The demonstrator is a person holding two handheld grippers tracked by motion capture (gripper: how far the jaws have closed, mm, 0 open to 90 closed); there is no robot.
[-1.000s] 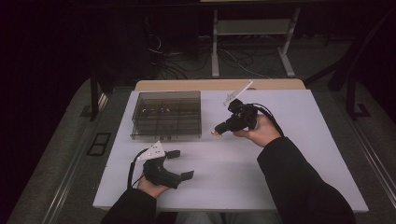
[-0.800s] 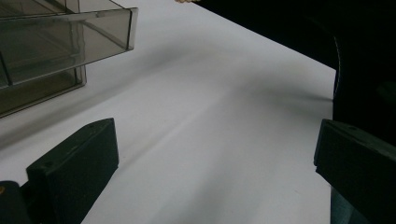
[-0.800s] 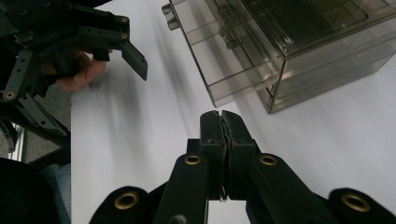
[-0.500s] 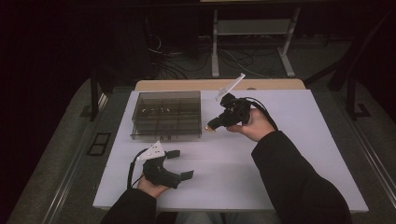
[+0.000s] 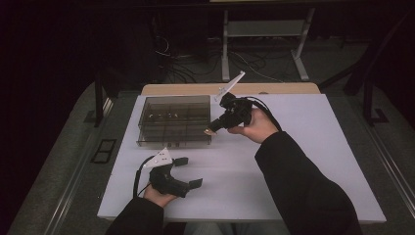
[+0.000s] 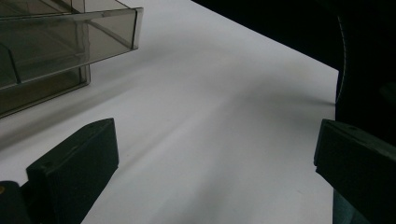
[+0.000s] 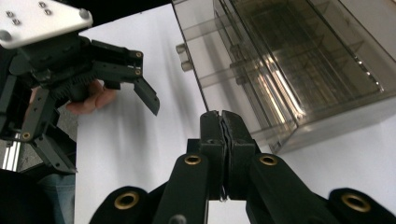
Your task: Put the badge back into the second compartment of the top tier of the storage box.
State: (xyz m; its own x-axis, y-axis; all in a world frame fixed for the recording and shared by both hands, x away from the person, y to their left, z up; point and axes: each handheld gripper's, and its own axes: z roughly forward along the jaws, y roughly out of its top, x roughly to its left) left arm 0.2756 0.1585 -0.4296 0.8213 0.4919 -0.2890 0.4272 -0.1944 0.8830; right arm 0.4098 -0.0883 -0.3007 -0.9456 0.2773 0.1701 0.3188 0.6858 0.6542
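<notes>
As our right gripper [image 5: 211, 131] moves closer to the smoky plastic box [image 5: 174, 121], jaws pressed together on nothing, its tip now hovers at the box's near right corner; our left gripper [image 5: 188, 172] rests wide open and empty.

Smoky clear compartment box [image 5: 174, 121] (lid closed) sits flat, far-left tabletop.

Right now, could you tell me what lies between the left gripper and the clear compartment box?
Nothing: in the high view, bare white tabletop separates the left gripper from the clear compartment box.
</notes>
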